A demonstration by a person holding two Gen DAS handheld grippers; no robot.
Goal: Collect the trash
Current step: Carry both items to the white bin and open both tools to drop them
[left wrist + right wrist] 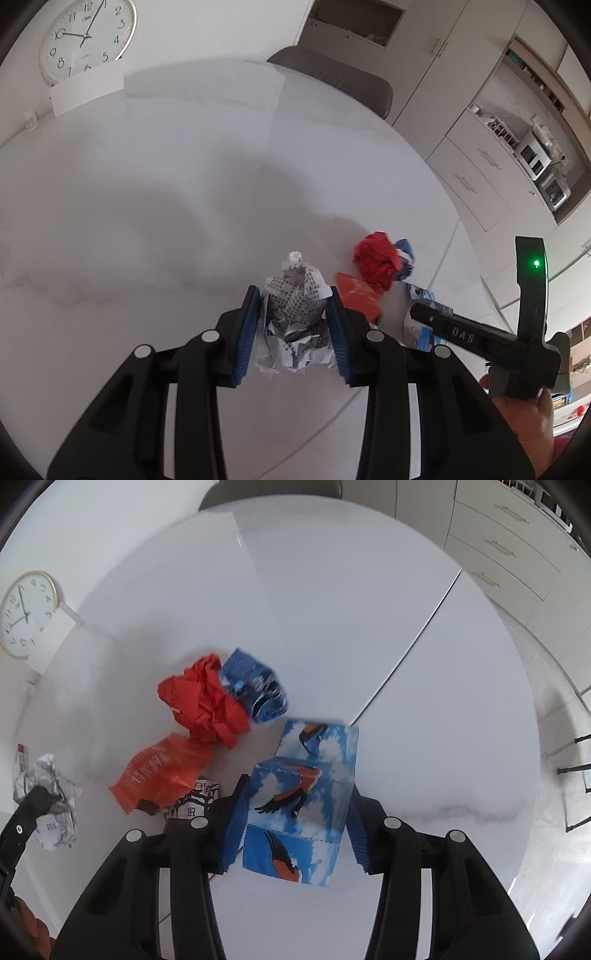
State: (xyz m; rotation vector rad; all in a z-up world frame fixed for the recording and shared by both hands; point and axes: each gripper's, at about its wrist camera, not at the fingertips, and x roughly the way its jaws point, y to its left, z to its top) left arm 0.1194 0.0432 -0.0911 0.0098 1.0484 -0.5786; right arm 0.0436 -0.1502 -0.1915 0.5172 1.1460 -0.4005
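Take the crumpled red paper ball (207,701) on the white table (332,590) as the landmark: everything worth collecting sits around it. The left gripper (291,317) has its blue pads pressed against both flanks of a crumpled printed paper wad (295,306), which bulges up and out between the fingers; in the right wrist view that wad (51,797) lies well to the left of the red ball, near the table's left edge, and it looks lifted clear of the surface, though the fisheye makes that hard to be sure of. The right gripper (295,812) straddles a blue bird-print packet (306,797), which lies just to the right of and nearer the camera than the red ball. The packet's long axis runs roughly along the fingers, away from the camera, so the jaws span its short width; the left pad touches its edge, while the right pad seems at or just off the other edge, so a firm hold is probable rather than certain. A crumpled blue wrapper (255,686) touches the red ball on its right, and an orange plastic bag (162,771) lies just below it, between the two grippers. Both grippers point steeply down at the table; the right hand (528,413) is seen gripping its handle low at the right of the left wrist view. The right gripper is nearer the red ball and its neighbours.
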